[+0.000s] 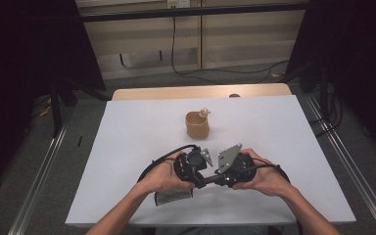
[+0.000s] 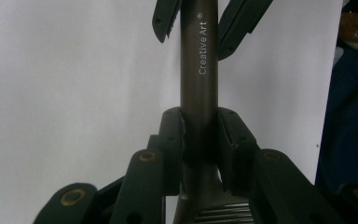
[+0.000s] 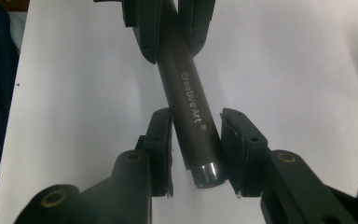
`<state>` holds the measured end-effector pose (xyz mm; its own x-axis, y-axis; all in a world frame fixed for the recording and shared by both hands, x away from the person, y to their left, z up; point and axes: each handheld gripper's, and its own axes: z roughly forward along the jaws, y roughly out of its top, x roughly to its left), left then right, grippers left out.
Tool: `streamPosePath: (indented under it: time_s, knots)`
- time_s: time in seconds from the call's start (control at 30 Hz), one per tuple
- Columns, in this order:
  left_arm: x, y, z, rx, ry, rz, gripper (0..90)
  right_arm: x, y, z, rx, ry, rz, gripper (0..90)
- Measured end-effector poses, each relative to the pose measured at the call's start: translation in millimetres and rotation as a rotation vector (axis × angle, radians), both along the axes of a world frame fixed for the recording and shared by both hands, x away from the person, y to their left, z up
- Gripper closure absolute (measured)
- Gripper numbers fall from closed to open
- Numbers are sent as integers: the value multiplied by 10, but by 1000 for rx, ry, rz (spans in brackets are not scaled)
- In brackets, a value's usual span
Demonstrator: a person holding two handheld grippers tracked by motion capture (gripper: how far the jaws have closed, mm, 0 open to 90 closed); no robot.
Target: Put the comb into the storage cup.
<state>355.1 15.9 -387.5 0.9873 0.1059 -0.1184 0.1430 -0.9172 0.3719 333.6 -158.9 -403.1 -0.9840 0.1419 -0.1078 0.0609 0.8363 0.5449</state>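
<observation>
High view: left gripper (image 1: 201,182) clamped on pen (image 1: 209,181); right gripper (image 1: 219,180) apart around pen; cup (image 1: 197,125) beyond.

Both forearms in from near edge, converging at near-centre.

Left hand (image 1: 164,177) wrapped round left gripper (image 2: 200,140), tips aimed right; jaws clamped, pads pressing on both sides.

Right hand (image 1: 264,177) wrapped round right gripper (image 3: 196,149), tips aimed left, facing the other; jaws apart, left pad touching or nearly, right pad clear.

Grey plates on top tilted toward each other.
</observation>
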Motion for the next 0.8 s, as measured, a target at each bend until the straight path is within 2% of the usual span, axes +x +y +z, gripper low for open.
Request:
streamPosePath:
  time_s: [0.17, 0.37, 0.5, 0.7, 0.8]
  knots:
    - [4, 9, -6, -3, 20, -8, 731, -8, 3, -13, -1, 13, 15, 666]
    - [12, 16, -10, -1, 21, -34, 727, -10, 9, -27, -1, 21, 34, 688]
    - [18, 24, 0, -13, 15, -52, 720, 5, -7, -24, 8, 63, 42, 704]
    - [30, 46, 17, -26, 19, -45, 698, -5, -17, -9, 31, 69, 61, 726]
    - [27, 53, 21, -50, 17, -33, 693, -4, -36, 1, 44, 75, 56, 727]
